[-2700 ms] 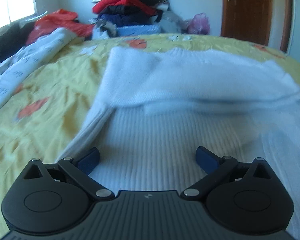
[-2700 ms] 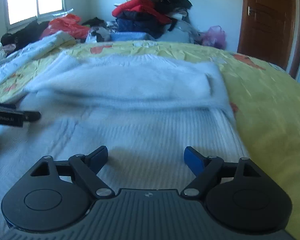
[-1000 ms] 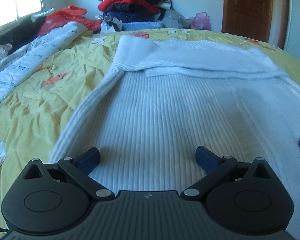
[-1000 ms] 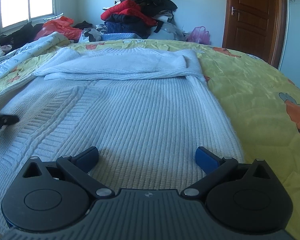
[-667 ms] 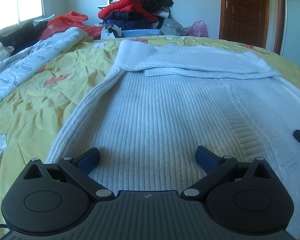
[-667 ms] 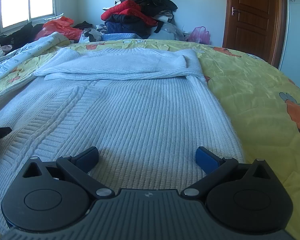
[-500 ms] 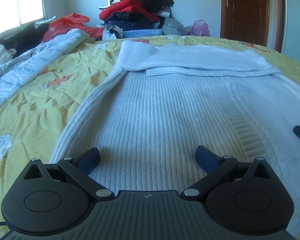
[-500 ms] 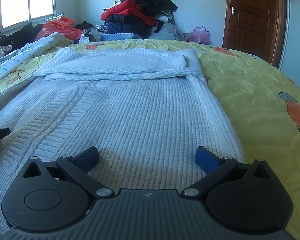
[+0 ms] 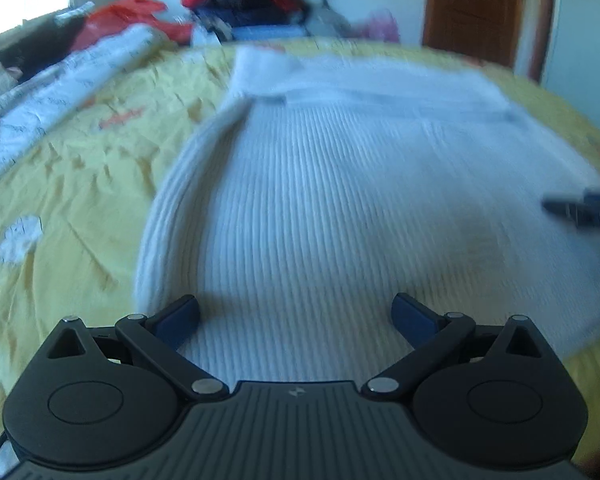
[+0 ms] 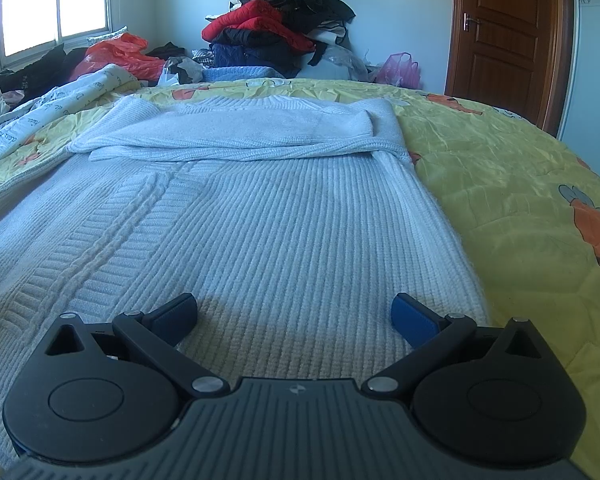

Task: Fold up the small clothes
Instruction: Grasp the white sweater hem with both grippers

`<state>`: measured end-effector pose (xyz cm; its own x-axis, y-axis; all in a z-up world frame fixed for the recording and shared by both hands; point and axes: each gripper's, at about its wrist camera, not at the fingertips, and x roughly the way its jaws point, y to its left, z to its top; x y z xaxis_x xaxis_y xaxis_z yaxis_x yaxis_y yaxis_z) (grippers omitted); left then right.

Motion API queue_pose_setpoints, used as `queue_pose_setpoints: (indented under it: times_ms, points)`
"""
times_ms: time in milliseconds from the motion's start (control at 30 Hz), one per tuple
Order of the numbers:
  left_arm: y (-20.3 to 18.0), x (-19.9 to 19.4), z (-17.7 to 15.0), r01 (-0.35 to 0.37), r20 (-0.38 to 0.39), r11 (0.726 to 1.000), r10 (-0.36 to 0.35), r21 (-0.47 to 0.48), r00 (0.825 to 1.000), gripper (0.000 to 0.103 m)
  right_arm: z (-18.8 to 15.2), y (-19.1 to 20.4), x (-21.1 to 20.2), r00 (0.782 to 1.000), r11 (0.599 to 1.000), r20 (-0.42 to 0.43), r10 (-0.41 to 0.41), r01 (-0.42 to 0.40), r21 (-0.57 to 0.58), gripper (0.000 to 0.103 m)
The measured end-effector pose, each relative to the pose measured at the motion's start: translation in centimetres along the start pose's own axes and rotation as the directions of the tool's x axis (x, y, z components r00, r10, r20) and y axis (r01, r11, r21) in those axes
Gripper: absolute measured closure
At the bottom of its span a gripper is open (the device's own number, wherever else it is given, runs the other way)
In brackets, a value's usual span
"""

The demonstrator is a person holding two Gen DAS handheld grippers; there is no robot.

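The left gripper (image 9: 296, 314) had its jaws spread wide, gripping nothing. The right gripper (image 10: 294, 314) was likewise spread wide and empty, its tip showing blurred at the left view's right edge.

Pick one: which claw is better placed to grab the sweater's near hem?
Right, probably. The right claw is open over the sweater, with the view sharp. The left claw is open too, but its view is motion-blurred, so it isn't settled.
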<state>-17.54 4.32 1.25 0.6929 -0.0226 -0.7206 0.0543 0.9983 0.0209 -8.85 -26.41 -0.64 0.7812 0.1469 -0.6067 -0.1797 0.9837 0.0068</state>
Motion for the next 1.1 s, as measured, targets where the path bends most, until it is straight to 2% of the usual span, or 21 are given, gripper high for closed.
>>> queue_pose_setpoints:
  times_ms: [100, 267, 367, 433, 500, 567, 667, 767, 800, 833, 900, 933, 967, 1000, 1033, 1067, 1100]
  points:
    - [0.4, -1.3, -0.9, 0.040, -0.020, 0.997, -0.039, 0.062, 0.999, 0.000, 0.0, 0.0, 0.0, 1.000, 1.000, 0.000, 0.000, 0.000, 0.000, 0.002]
    - [1.3, -2.9, -1.2, 0.077, -0.038, 0.991, -0.074, 0.113, 0.997, 0.000, 0.0, 0.0, 0.0, 1.000, 1.000, 0.000, 0.000, 0.000, 0.001, 0.002]
    - [2.2, -4.2, -0.3, 0.056, 0.013, 0.991, -0.058, 0.123, 0.998, 0.000, 0.0, -0.1, 0.0, 1.000, 1.000, 0.001, 0.000, 0.000, 0.000, 0.002]
    - [3.3, -5.1, 0.5, 0.072, 0.054, 0.992, -0.079, 0.106, 0.995, 0.000, 0.2, -0.1, -0.4, 1.000, 1.000, -0.006, 0.002, -0.002, 0.000, 0.000]
    - [4.5, -5.4, 1.2, 0.103, 0.074, 0.992, -0.108, 0.072, 0.991, 0.000, 0.9, -1.0, -1.7, 0.999, 0.998, -0.015, 0.051, -0.051, 0.034, 0.002]
    - [5.4, -4.4, 1.5, 0.096, 0.053, 0.995, -0.098, 0.040, 0.994, 0.000, 1.3, -2.8, -3.4, 0.993, 0.987, 0.012, 0.117, -0.117, 0.109, 0.002]
    - [6.1, -2.1, 1.5, 0.063, -0.017, 0.998, -0.063, 0.014, 0.998, 0.000, 1.8, -7.3, -4.9, 0.977, 0.939, -0.032, 0.213, -0.195, 0.282, 0.001]
    - [7.0, -0.4, 1.3, 0.129, -0.077, 0.989, -0.134, -0.069, 0.988, 0.000, 1.2, -11.5, -5.3, 0.950, 0.858, -0.076, 0.302, -0.236, 0.455, 0.009]
    - [7.4, 0.2, 1.2, 0.149, -0.096, 0.983, -0.159, -0.106, 0.983, 0.000, 1.0, -12.4, -5.5, 0.947, 0.846, -0.086, 0.309, -0.232, 0.481, 0.008]
    - [7.6, 0.2, 1.1, 0.153, -0.078, 0.981, -0.163, -0.120, 0.984, 0.000, 0.7, -13.0, -5.6, 0.946, 0.838, -0.100, 0.308, -0.220, 0.500, 0.008]
    - [8.0, 0.2, 1.1, 0.182, -0.071, 0.972, -0.194, -0.147, 0.978, 0.001, -0.2, -13.9, -5.2, 0.933, 0.814, -0.141, 0.332, -0.208, 0.542, 0.009]
    - [8.3, 0.2, 1.1, 0.201, -0.068, 0.966, -0.215, -0.164, 0.974, 0.001, -0.6, -14.1, -5.2, 0.926, 0.801, -0.134, 0.353, -0.225, 0.555, 0.010]
    - [8.5, 0.2, 1.2, 0.216, -0.065, 0.960, -0.231, -0.180, 0.971, 0.005, -1.2, -14.1, -5.2, 0.917, 0.784, -0.123, 0.379, -0.248, 0.570, 0.010]
    - [8.7, 0.1, 1.2, 0.231, -0.062, 0.954, -0.247, -0.191, 0.967, 0.014, -1.4, -14.1, -5.2, 0.901, 0.759, -0.116, 0.417, -0.275, 0.591, 0.010]
    - [8.6, 0.1, 1.3, 0.237, -0.059, 0.953, -0.252, -0.191, 0.966, 0.021, -1.6, -14.1, -5.0, 0.879, 0.727, -0.113, 0.464, -0.305, 0.615, 0.012]
    - [8.7, 0.1, 1.3, 0.241, -0.061, 0.952, -0.256, -0.189, 0.965, 0.037, -1.8, -14.0, -4.7, 0.856, 0.700, -0.111, 0.505, -0.332, 0.632, 0.016]
    - [8.7, 0.1, 1.4, 0.232, -0.065, 0.955, -0.247, -0.183, 0.967, 0.041, -1.9, -13.7, -4.5, 0.838, 0.687, -0.114, 0.533, -0.350, 0.636, 0.019]
